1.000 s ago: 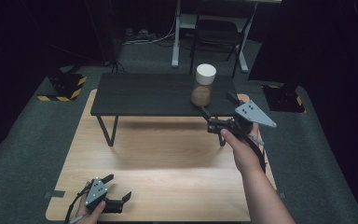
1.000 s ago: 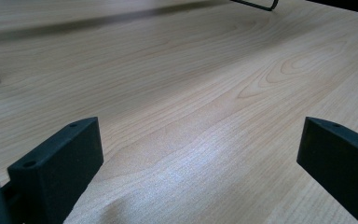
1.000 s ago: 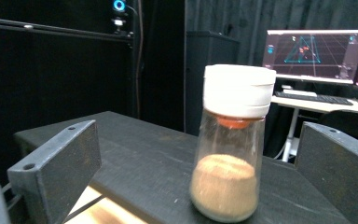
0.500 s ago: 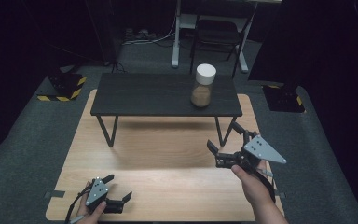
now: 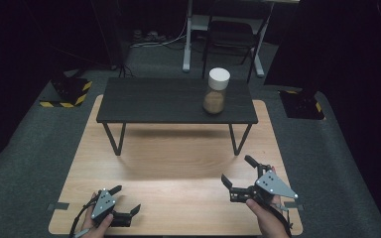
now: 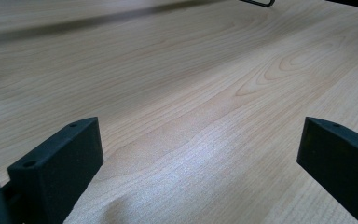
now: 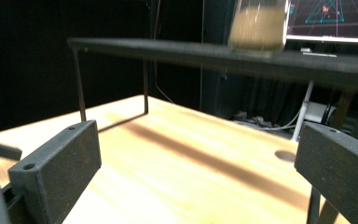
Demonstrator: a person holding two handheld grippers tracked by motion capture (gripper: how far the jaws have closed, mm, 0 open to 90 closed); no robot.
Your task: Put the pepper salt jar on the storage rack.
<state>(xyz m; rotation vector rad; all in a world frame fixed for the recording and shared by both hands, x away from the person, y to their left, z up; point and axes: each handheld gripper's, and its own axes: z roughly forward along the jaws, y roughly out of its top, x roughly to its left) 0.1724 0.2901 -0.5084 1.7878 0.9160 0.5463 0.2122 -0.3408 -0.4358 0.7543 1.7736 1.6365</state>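
**A:** The jar [image 5: 217,92], white lid on top and brown powdery fill at the bottom, stands upright on the right part of the dark bench [image 5: 144,101], well toward the far side of the scene. Nothing is touching it. By the look of it, the placing is done and the jar sits square, not near any edge that would worry anyone.

**B:** And the right gripper [image 5: 239,174]?

**A:** Down at the near right of the wooden board [image 5: 178,163], well apart from the jar, jaws spread wide and empty. In the right gripper view the jaws gape with nothing between them, and the jar [image 7: 259,24] shows high up on the bench top, a bit blurred.

**B:** So what is left to do?

**A:** Very little, judging from how things lie. Both hands sit low and close to the person, which reads as a rest pose. The left gripper [image 5: 127,203] is at the near left corner of the board, jaws apart too; its own view has only bare wood grain between them.

**B:** Wrist angles?

**A:** The right gripper points leftward and slightly away across the board, its grey plate facing up. The left one lies low, pointing right.
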